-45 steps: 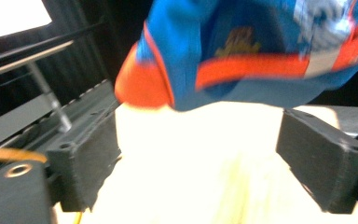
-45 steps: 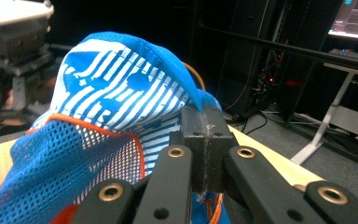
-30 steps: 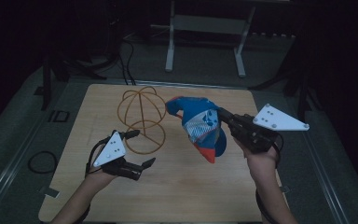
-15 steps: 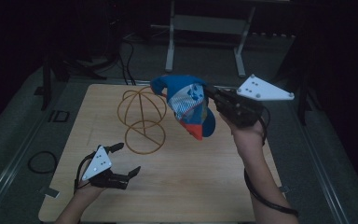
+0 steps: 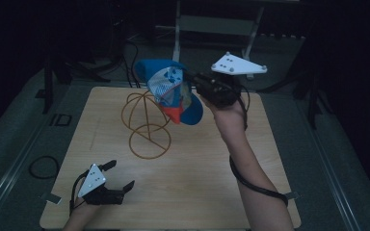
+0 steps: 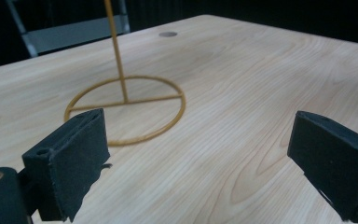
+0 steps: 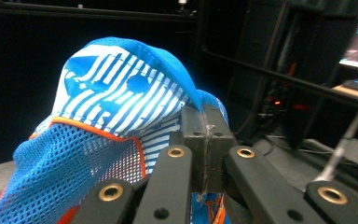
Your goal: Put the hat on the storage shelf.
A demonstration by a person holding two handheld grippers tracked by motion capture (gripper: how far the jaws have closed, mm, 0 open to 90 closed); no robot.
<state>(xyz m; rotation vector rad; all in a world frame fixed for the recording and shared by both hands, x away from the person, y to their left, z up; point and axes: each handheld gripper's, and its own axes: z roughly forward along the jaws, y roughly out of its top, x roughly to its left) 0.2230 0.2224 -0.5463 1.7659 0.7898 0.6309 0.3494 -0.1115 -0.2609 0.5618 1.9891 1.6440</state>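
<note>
My right claw (image 5: 192,83) grips the cap (image 5: 171,91) above the wire stand (image 5: 144,122); left claw (image 5: 118,175) gapes wide over the tabletop (image 5: 212,173).

A pale wooden table (image 5: 212,183) carries a gold wire stand (image 5: 147,122) just toward eleven o'clock from its middle, the stand's round base ring flat on the wood, with a small dark round mark (image 6: 168,34) beyond it.
</note>
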